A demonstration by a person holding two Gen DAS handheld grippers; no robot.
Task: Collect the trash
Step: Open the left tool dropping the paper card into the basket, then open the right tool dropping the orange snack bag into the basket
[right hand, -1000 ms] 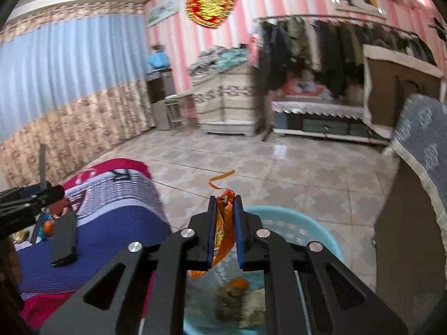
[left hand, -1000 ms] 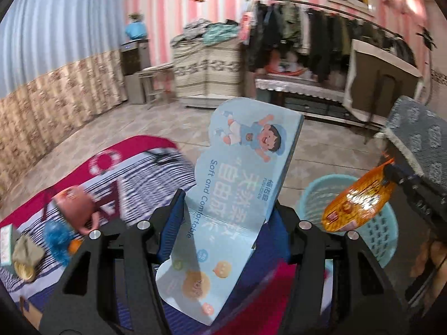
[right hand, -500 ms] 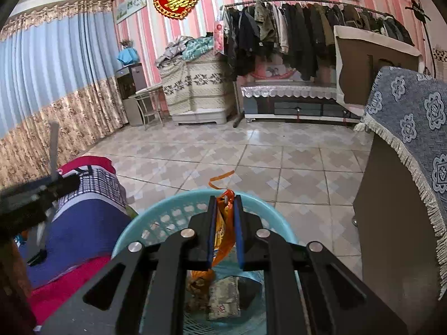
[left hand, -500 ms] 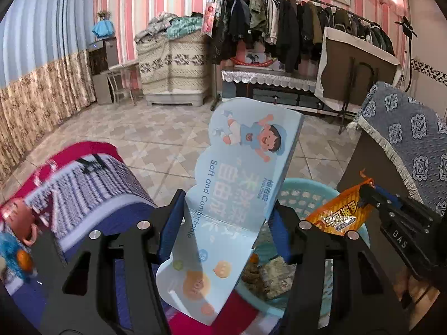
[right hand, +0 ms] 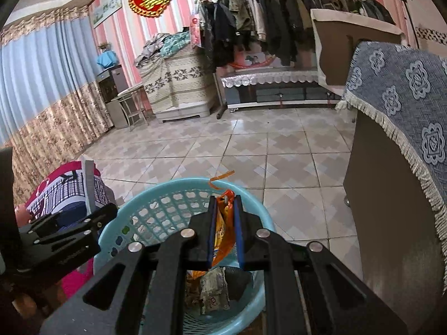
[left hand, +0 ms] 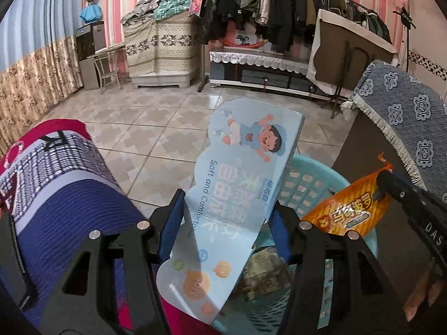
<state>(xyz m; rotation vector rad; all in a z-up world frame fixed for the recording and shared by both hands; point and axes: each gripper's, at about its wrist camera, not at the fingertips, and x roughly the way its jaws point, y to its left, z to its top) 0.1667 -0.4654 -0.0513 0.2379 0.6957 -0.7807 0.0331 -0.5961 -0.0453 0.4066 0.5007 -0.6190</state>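
Right wrist view, orange wrapper [right hand: 222, 230] pinched in right claw [right hand: 225, 233], above basket [right hand: 156, 195]

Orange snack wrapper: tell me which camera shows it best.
Left wrist view: the orange snack wrapper shows its printed face over the basket. The right wrist view shows it edge-on, pinched in the right hand-held gripper.

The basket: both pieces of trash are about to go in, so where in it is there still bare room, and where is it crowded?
In the teal basket, crumpled wrappers pile at the bottom toward the near wall, under the right tongs holding the orange snack bag. The far perforated wall and the floor below it look bare. The left tongs hold the blue card over the near-left rim.
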